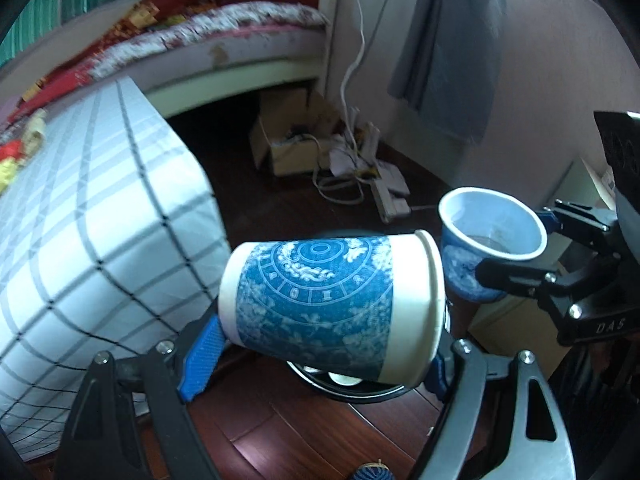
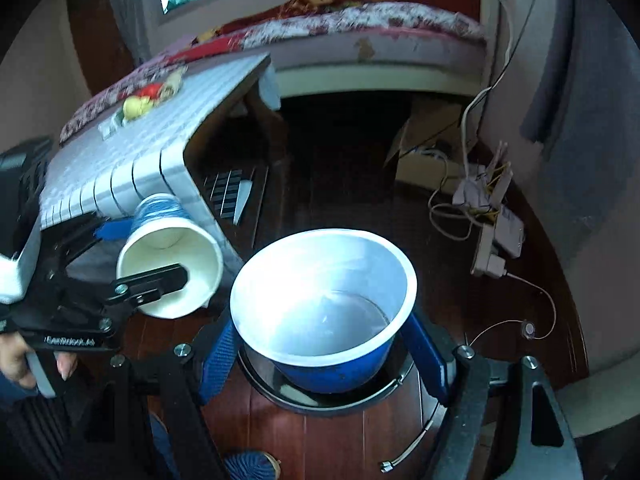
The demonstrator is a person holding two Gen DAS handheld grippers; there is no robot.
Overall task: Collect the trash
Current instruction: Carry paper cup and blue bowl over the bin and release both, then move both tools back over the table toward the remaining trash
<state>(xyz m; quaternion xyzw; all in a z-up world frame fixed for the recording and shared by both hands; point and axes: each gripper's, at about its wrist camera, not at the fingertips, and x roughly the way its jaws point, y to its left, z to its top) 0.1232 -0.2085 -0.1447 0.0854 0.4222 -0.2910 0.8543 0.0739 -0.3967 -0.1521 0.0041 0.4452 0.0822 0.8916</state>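
Observation:
My left gripper (image 1: 320, 360) is shut on a blue-and-white patterned paper cup (image 1: 332, 308). The cup lies on its side between the blue pads, its mouth to the right. Right under it a black round bin (image 1: 360, 390) stands on the dark wooden floor. My right gripper (image 2: 324, 360) is shut on a second blue paper cup (image 2: 324, 312), upright with its white inside showing, just over the bin's rim (image 2: 280, 392). In the right wrist view the left gripper (image 2: 136, 256) and its cup (image 2: 172, 268) are at the left. The left wrist view has the right gripper (image 1: 520, 244) and its cup (image 1: 492, 228) at the right.
A table under a grey checked cloth (image 1: 100, 220) stands close on the left, with a bed (image 1: 240, 40) behind it. A cardboard box (image 1: 288, 144), a power strip with cables (image 2: 496, 240) and a small blue patterned object (image 2: 250, 464) lie on the floor. A person's hand (image 2: 16, 360) holds the left gripper.

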